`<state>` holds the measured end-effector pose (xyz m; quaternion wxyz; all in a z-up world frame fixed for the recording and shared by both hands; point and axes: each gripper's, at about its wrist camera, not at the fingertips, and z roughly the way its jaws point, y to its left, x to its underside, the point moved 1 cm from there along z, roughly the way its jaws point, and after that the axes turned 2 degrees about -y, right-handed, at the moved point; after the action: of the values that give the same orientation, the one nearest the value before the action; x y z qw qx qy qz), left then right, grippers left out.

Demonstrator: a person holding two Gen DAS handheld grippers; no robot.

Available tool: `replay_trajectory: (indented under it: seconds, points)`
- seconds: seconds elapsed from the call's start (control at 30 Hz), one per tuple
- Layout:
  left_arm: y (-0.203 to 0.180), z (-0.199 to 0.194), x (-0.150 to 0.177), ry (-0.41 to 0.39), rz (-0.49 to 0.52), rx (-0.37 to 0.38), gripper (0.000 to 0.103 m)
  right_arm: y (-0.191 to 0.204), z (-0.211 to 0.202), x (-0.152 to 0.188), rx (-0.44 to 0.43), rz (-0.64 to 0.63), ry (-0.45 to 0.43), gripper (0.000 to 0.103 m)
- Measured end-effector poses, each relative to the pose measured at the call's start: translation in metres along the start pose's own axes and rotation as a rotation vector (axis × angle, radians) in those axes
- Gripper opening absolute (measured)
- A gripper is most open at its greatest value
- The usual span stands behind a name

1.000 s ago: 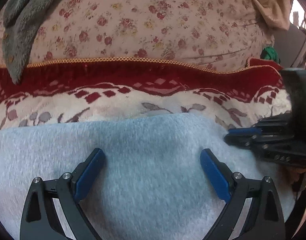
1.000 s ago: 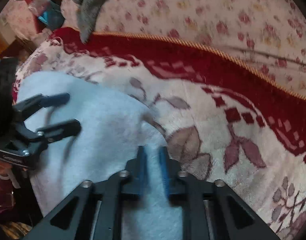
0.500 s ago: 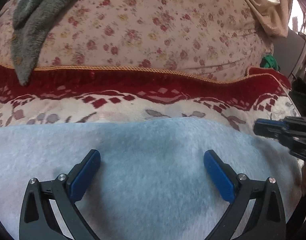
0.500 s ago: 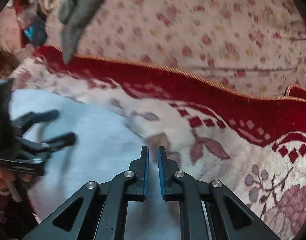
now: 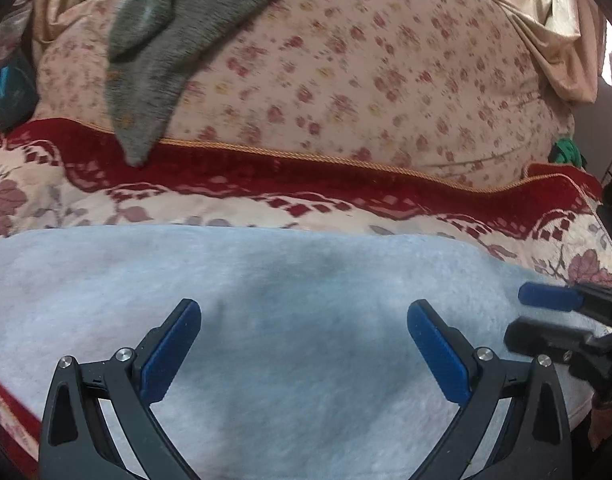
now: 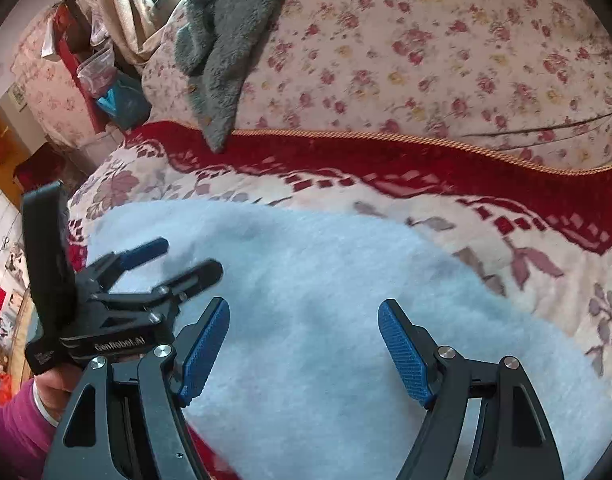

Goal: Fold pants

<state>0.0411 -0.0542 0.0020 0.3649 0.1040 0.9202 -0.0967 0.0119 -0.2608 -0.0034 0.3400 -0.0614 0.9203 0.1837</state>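
Observation:
The light blue fleece pants (image 5: 290, 292) lie flat on the bed and fill the near half of both views (image 6: 326, 280). My left gripper (image 5: 304, 312) hovers over the pants, jaws wide apart and empty; it also shows at the left of the right wrist view (image 6: 178, 258). My right gripper (image 6: 304, 316) is open and empty above the pants, and its fingers (image 5: 546, 300) show at the right edge of the left wrist view. Neither gripper holds cloth.
The pants rest on a cream and red patterned blanket (image 5: 266, 200). Behind it is a floral quilt (image 5: 366, 72) with a grey fleece garment (image 5: 154, 64) draped on it. Furniture and bags (image 6: 106, 80) stand past the bed's left end.
My right gripper has opened from shut and let go of the pants. Both grippers have drawn back, and the pants now lie flatter and wider.

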Motion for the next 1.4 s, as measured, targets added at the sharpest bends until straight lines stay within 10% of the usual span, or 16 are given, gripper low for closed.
replay_trajectory:
  seconds: [1.4]
  points:
    - [0.258, -0.079, 0.062, -0.057, -0.441, -0.288, 0.103, 0.158, 0.125, -0.016, -0.113, -0.094, 0.154, 0.086]
